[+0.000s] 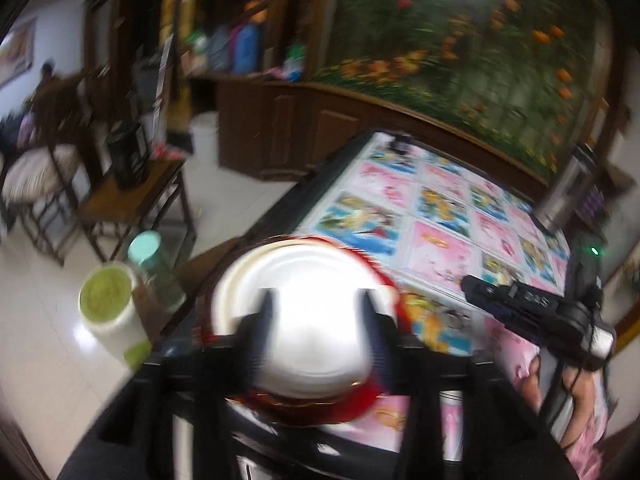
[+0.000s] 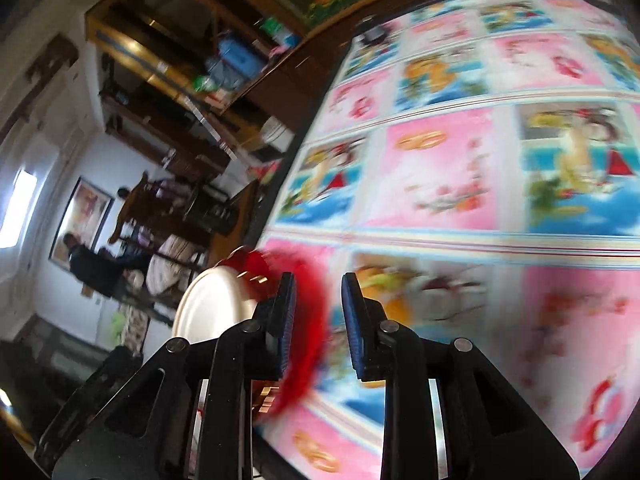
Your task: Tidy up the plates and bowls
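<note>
At the near left corner of the counter [image 1: 440, 208], over the cartoon-print cloth: one stack already formed, white plate [image 1: 296, 280] lying on red plate [image 1: 376, 268]. Both flat, rims level, faces up; round, so no long axis and no heading to report. Edge of the stack close to the counter's left edge. No bowls in either view, and no other plates on the visible cloth; remainder of the task judged open, with bowls presumably out of frame. Heavy motion blur, so fine contact not certain.

Left gripper [image 1: 316, 308]: jaws spread, straddling the near part of the white plate, pads not seen pressing on it; read as released. Right gripper [image 2: 316, 300]: jaws slightly parted, nothing clamped, red plate rim blurred just beside the left finger. In the left wrist view, same right gripper [image 1: 480, 286] low over the cloth, apart from the stack.

Green-lidded jar [image 1: 108, 300] and teal-capped bottle [image 1: 150, 256] off the counter, left.
</note>
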